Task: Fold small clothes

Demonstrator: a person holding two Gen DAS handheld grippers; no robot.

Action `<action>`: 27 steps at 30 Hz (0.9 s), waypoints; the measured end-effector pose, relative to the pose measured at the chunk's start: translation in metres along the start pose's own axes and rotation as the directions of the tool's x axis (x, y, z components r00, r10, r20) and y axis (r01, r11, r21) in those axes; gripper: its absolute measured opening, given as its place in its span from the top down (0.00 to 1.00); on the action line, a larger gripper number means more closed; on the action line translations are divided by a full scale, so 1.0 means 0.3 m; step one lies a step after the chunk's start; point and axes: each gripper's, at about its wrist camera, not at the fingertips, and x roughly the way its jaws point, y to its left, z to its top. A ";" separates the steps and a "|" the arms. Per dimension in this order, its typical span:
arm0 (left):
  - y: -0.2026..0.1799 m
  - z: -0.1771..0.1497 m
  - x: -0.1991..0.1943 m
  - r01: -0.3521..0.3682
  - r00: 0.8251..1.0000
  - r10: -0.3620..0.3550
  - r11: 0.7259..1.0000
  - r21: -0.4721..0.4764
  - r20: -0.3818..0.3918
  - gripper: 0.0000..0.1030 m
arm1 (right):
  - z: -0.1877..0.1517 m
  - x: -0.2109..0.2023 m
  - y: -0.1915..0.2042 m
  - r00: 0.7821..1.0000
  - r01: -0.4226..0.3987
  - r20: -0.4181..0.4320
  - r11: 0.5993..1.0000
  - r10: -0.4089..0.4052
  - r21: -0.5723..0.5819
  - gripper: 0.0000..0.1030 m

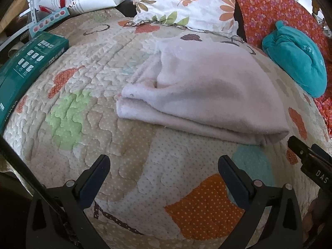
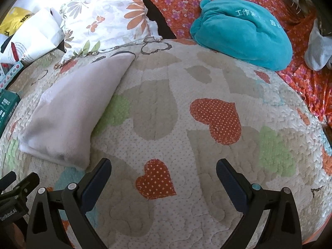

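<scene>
White garment (image 1: 199,95) lies folded mid-quilt (image 1: 128,151) — left tongs (image 1: 164,166), right tongs (image 2: 164,168) wide open, empty; teal garment (image 2: 242,33) at the far edge unfolded.

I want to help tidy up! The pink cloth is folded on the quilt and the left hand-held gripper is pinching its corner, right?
Not quite. The pink cloth does lie folded on the quilt, but the left hand-held gripper is open and empty, short of the cloth without touching it. The left wrist view shows this.
</scene>
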 end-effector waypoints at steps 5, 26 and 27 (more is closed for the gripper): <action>0.005 0.001 0.011 0.015 1.000 -0.015 1.000 -0.007 -0.024 0.00 | 0.001 -0.002 0.000 1.000 0.000 0.004 1.000 0.000 -0.007 0.00; 0.011 -0.010 0.037 0.011 0.998 -0.011 1.000 -0.006 -0.062 0.00 | 0.000 -0.004 0.009 1.000 0.001 0.011 1.000 0.000 -0.028 0.00; 0.012 -0.010 0.039 0.011 0.998 -0.011 1.000 -0.005 -0.064 0.00 | -0.001 -0.005 0.011 1.000 0.001 0.011 1.000 0.000 -0.028 0.00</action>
